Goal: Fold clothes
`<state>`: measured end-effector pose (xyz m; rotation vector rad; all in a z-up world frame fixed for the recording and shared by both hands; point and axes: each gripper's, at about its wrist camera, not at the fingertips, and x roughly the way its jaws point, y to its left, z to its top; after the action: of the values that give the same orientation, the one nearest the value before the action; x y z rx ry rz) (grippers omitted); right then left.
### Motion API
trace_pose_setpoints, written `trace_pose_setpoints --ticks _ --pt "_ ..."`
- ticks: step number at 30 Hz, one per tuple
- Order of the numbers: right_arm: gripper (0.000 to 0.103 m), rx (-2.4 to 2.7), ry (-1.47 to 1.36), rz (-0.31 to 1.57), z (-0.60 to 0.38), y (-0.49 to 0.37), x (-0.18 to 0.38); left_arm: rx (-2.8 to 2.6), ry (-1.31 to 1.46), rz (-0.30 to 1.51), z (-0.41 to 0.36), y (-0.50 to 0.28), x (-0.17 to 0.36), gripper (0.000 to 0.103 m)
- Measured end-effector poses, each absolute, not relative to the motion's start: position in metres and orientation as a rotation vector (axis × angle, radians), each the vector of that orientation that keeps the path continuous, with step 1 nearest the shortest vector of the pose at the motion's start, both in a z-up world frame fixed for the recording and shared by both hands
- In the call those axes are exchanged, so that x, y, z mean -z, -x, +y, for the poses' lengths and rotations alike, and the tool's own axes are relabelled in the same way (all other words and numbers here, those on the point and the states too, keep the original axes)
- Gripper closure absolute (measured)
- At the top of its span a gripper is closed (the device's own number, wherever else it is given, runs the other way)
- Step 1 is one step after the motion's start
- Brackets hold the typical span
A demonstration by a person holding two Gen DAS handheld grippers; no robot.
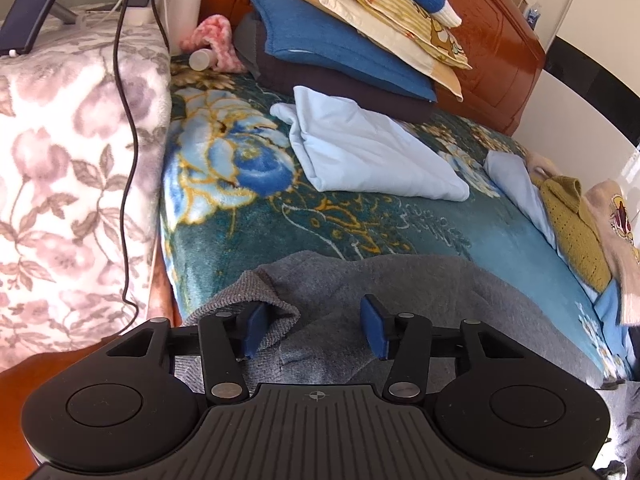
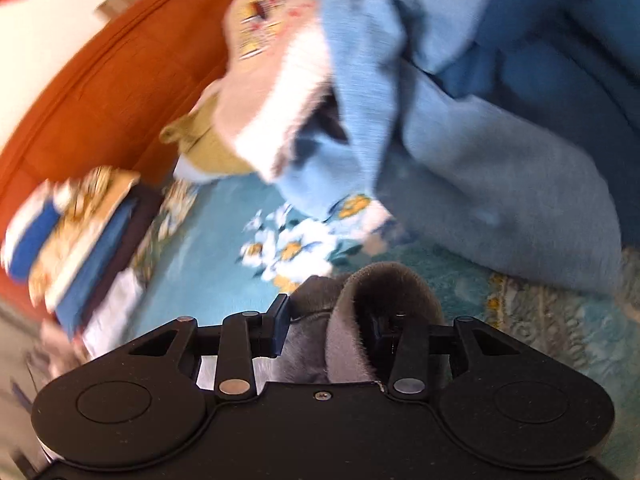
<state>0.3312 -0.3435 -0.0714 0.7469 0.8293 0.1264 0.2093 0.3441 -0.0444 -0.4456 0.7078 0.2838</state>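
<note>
The left claw (image 1: 316, 330) is spread wide, pads apart and level. The right claw (image 2: 332, 328) is also apart, its right pad hidden.

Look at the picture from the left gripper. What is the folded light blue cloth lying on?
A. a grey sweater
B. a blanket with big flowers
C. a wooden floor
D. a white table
B: the folded light blue cloth lies on the teal blanket with big flowers, beyond the grey garment that is by the left gripper.
</note>
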Motion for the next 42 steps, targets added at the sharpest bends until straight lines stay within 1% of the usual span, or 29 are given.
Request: trace_pose_setpoints --ticks 1,2,3,5,8,12,13,15,17,19,21,24,27,28,29,30,31,32,33,34,35,36,37,38,39,42 --pt "0.064 -0.105 -0.808 0.821 -0.347 -0.332 0.077 -0.305 0.436 0.709 0.344 -0.209 0.045 0.082" --pt "0.076 -0.096 -0.857 0.804 -0.349 -0.331 0.080 -0.324 0.444 0.703 0.345 -0.208 0.045 0.089" --pt "0.086 -0.078 -0.865 0.789 -0.349 -0.328 0.079 -0.336 0.446 0.692 0.344 -0.207 0.045 0.093" --pt "0.087 -0.043 -0.859 0.757 -0.346 -0.322 0.075 -0.356 0.446 0.669 0.340 -0.203 0.044 0.096" --pt "0.088 -0.057 -0.818 0.656 -0.347 -0.304 0.048 -0.369 0.384 0.600 0.330 -0.201 0.033 0.097" --pt "0.088 -0.073 -0.763 0.427 -0.363 -0.282 -0.006 -0.364 0.301 0.505 0.325 -0.215 0.008 0.098" --pt "0.088 -0.069 -0.736 0.391 -0.367 -0.282 -0.016 -0.363 0.270 0.497 0.324 -0.224 0.004 0.098" --pt "0.088 -0.047 -0.699 0.380 -0.376 -0.288 -0.023 -0.368 0.204 0.481 0.320 -0.242 -0.001 0.098" --pt "0.088 0.002 -0.680 0.404 -0.386 -0.296 -0.018 -0.379 0.139 0.464 0.318 -0.261 -0.003 0.099" --pt "0.088 0.063 -0.631 0.449 -0.389 -0.307 -0.004 -0.374 0.101 0.507 0.320 -0.282 0.003 0.099" --pt "0.088 0.117 -0.618 0.545 -0.396 -0.318 0.020 -0.361 0.075 0.558 0.320 -0.296 0.015 0.099" --pt "0.086 0.182 -0.658 0.625 -0.399 -0.324 0.050 -0.345 0.056 0.592 0.317 -0.295 0.027 0.099" --pt "0.083 0.192 -0.629 0.650 -0.395 -0.326 0.056 -0.337 0.102 0.618 0.323 -0.287 0.032 0.098" --pt "0.083 0.192 -0.618 0.660 -0.394 -0.327 0.057 -0.333 0.122 0.634 0.326 -0.284 0.032 0.096" --pt "0.083 0.180 -0.590 0.667 -0.390 -0.322 0.052 -0.328 0.143 0.651 0.330 -0.282 0.031 0.092" --pt "0.080 0.168 -0.562 0.673 -0.387 -0.317 0.046 -0.324 0.166 0.667 0.332 -0.279 0.028 0.084" --pt "0.076 0.157 -0.534 0.679 -0.384 -0.312 0.041 -0.316 0.193 0.678 0.335 -0.275 0.024 0.082" --pt "0.064 0.145 -0.506 0.685 -0.380 -0.307 0.036 -0.305 0.222 0.679 0.336 -0.269 0.018 0.074" --pt "0.056 0.133 -0.478 0.691 -0.377 -0.301 0.030 -0.290 0.242 0.675 0.336 -0.263 0.013 0.061" --pt "0.054 0.121 -0.450 0.697 -0.374 -0.296 0.025 -0.267 0.243 0.681 0.335 -0.259 0.010 0.054" --pt "0.050 0.110 -0.421 0.703 -0.370 -0.291 0.020 -0.242 0.241 0.691 0.333 -0.254 0.006 0.046" --pt "0.045 0.098 -0.393 0.708 -0.367 -0.286 0.014 -0.231 0.219 0.710 0.328 -0.251 0.002 0.041" --pt "0.043 0.086 -0.365 0.714 -0.364 -0.281 0.009 -0.235 0.198 0.720 0.323 -0.246 -0.002 0.037" --pt "0.042 0.074 -0.336 0.719 -0.360 -0.276 0.004 -0.243 0.186 0.723 0.319 -0.240 -0.005 0.028" --pt "0.038 0.063 -0.308 0.724 -0.357 -0.271 -0.002 -0.250 0.176 0.724 0.314 -0.232 -0.009 0.021" --pt "0.029 0.043 -0.255 0.733 -0.353 -0.249 -0.013 -0.238 0.213 0.723 0.302 -0.202 -0.014 0.021"
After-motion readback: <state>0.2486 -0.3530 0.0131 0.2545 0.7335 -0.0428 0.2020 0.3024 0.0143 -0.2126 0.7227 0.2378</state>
